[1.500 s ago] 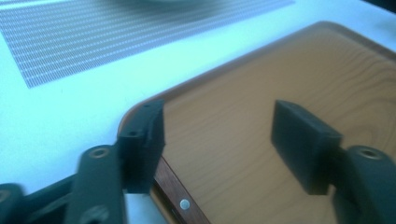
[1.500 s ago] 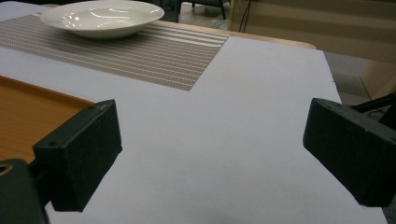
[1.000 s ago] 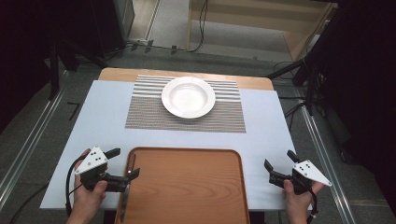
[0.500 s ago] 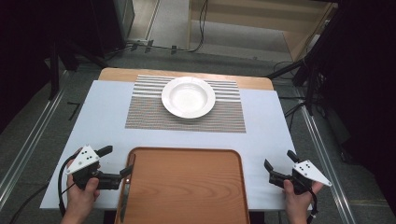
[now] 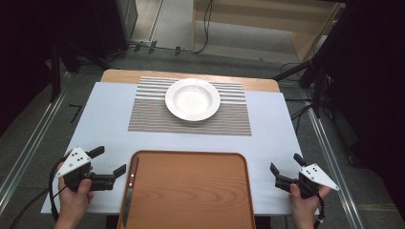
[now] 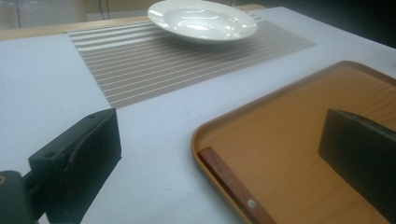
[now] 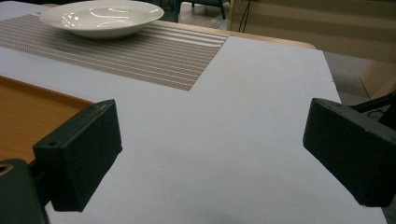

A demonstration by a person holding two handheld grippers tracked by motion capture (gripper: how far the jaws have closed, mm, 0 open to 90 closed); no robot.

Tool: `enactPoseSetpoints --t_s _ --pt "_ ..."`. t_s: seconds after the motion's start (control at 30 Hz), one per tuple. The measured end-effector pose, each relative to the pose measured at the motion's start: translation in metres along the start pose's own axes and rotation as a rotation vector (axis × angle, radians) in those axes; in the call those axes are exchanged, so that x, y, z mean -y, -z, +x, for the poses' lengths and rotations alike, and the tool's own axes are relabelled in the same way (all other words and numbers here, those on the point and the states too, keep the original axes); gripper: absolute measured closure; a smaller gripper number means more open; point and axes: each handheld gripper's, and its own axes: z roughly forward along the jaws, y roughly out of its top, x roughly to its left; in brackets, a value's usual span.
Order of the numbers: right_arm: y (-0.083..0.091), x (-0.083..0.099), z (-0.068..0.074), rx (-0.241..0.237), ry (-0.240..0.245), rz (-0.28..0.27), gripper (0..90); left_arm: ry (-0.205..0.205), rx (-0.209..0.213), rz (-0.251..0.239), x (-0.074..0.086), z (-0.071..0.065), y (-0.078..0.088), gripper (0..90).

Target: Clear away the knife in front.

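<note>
Covering the wooden table [image 5: 119,75] is a pale sheet [image 5: 100,119], with dark floor and cables around it. Just left of the tray's [image 5: 191,191] left rim, the left gripper [image 5: 109,164] stands wide open and empty. A knife [image 5: 129,191] lies along that rim inside the tray, between the spread jaws: reddish-brown riveted handle, dark blade. Right of the tray, the right gripper [image 5: 285,163] gapes equally, holding nothing. Beyond the tray, a white plate [image 5: 192,99] sits on a striped mat [image 5: 148,112].
</note>
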Motion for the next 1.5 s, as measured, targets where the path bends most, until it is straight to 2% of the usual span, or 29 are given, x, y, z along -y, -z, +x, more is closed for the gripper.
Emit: enactPoseSetpoints --t_s 0.77,0.9,1.5 --pt "0.0 0.0 0.0 0.003 -0.005 0.001 3.0 0.043 -0.081 -0.027 0.009 0.034 0.015 0.0" --pt "0.0 0.0 -0.001 0.004 -0.004 0.0 3.0 0.063 -0.089 -0.031 0.012 0.042 0.018 0.0" --pt "0.0 0.0 0.0 0.001 -0.005 0.0 3.0 0.075 -0.166 -0.032 0.023 0.068 0.03 0.0"
